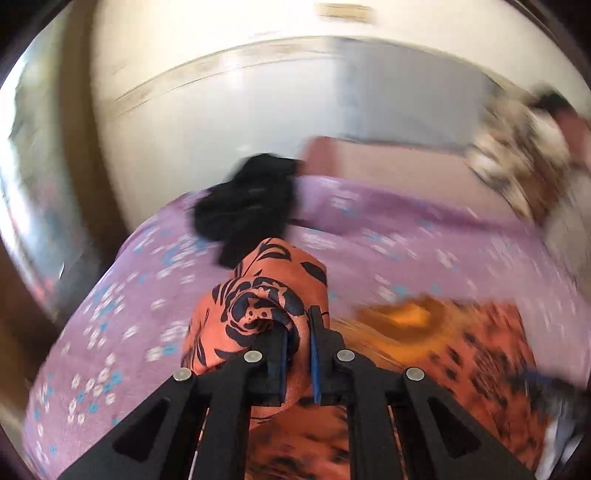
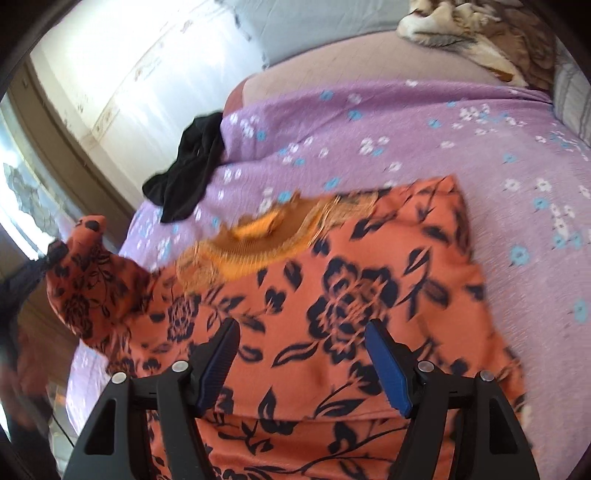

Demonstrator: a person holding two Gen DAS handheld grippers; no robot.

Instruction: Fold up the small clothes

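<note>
An orange garment with dark blue flowers and a gold embroidered neckline (image 2: 258, 240) lies on the purple flowered bedspread (image 2: 406, 122). My left gripper (image 1: 297, 332) is shut on a bunched fold of the orange garment (image 1: 258, 295) and holds it raised off the bed. In the right wrist view this lifted sleeve part (image 2: 85, 273) stands up at the left. My right gripper (image 2: 301, 328) is open and empty, its blue-padded fingers (image 2: 388, 365) hovering just over the body of the garment (image 2: 351, 295).
A black garment (image 2: 192, 166) lies crumpled at the bed's far left edge; it also shows in the left wrist view (image 1: 251, 206). A brown and cream blanket (image 2: 480, 33) is piled at the far right. A pale wall (image 2: 129, 74) runs behind the bed.
</note>
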